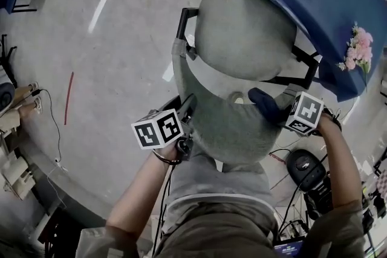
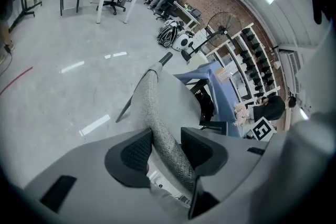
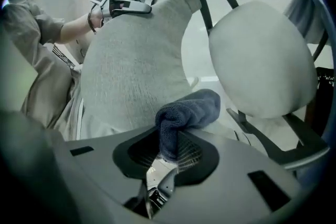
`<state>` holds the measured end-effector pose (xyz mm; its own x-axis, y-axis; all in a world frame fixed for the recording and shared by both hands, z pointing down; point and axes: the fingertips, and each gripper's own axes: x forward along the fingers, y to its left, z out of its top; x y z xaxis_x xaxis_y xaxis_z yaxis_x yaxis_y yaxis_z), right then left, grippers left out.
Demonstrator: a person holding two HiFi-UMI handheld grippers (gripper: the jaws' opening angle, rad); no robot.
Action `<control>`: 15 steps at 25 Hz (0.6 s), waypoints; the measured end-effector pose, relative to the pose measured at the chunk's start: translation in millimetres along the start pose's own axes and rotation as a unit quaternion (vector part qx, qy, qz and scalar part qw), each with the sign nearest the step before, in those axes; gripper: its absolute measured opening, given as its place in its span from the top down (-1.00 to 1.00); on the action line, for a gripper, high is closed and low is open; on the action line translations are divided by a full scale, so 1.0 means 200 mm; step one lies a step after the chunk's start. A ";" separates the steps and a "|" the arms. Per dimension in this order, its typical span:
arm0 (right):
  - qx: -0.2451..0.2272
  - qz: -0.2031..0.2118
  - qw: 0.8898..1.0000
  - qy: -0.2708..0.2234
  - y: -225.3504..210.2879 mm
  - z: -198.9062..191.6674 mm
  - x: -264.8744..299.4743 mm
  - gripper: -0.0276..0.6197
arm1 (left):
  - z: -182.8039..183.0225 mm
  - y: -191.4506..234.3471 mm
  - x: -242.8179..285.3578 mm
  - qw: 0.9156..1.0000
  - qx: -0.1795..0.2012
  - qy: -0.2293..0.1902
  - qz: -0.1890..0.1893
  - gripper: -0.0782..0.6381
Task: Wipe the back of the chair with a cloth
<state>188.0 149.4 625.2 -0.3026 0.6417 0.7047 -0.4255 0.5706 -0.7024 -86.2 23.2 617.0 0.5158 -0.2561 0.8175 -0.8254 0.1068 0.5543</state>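
Left claw (image 2: 167, 138) clamps the side edge of the chair back (image 2: 149, 97); right claw (image 3: 170, 147) grips a dark cloth (image 3: 189, 110) against it, just ahead.

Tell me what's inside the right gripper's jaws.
A dark blue cloth, pinched by the right gripper; its free end bulges out toward the chair back. The clamped end is covered by the pads.

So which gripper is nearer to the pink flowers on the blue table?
Right. The right gripper, holding the cloth, is at the end of the chair back nearest the pink flowers; the left gripper clamps its far end.
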 end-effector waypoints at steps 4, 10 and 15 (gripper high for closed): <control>-0.010 0.012 1.000 -0.011 0.02 0.04 0.03 0.66 | 0.00 0.00 0.00 1.000 -0.001 -0.001 -0.007 0.24; -0.073 0.076 0.987 -0.121 0.30 0.56 0.21 0.66 | 0.00 -0.01 0.01 1.000 -0.002 -0.003 -0.014 0.24; -0.121 0.056 0.970 -0.202 0.37 1.04 0.16 0.65 | 0.01 0.00 0.00 1.000 -0.012 -0.010 -0.012 0.24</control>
<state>-29.7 105.2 616.2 -0.6664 0.4810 0.5697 -0.1728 0.6437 -0.7456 -86.4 22.0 616.1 0.5305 -0.2776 0.8009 -0.8071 0.1233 0.5773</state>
